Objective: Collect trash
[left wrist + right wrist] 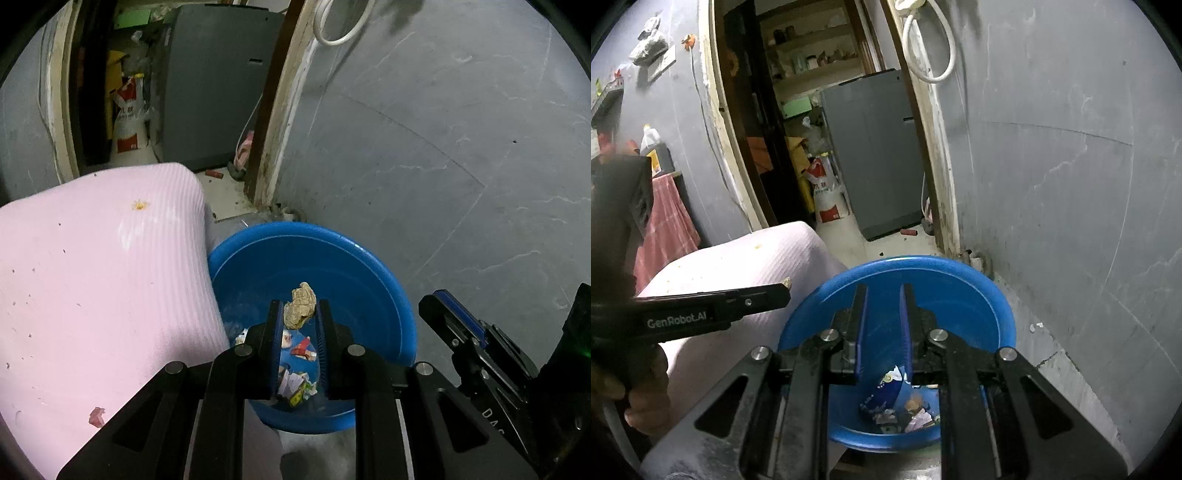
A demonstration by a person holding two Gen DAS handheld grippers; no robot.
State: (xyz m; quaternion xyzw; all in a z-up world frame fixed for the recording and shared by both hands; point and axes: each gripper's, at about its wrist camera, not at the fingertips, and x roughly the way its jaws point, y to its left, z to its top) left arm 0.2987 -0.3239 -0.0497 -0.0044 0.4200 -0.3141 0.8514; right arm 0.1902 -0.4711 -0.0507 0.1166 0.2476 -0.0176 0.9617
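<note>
left claw [299, 314] of mine is clenched on a crumpled paper wad [300, 305] directly above the blue basin [388, 291], while my right claw [882, 314], nearly closed and empty, hovers over it too.

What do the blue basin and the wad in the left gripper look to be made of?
Blue basin: probably moulded plastic, smooth and slightly glossy, with an even saturated colour, a thin rolled rim and soft highlights.
Wad pinched in the left gripper: likely crumpled paper or tissue, matte beige, with sharp creases and folds; which of the two is unclear.
</note>
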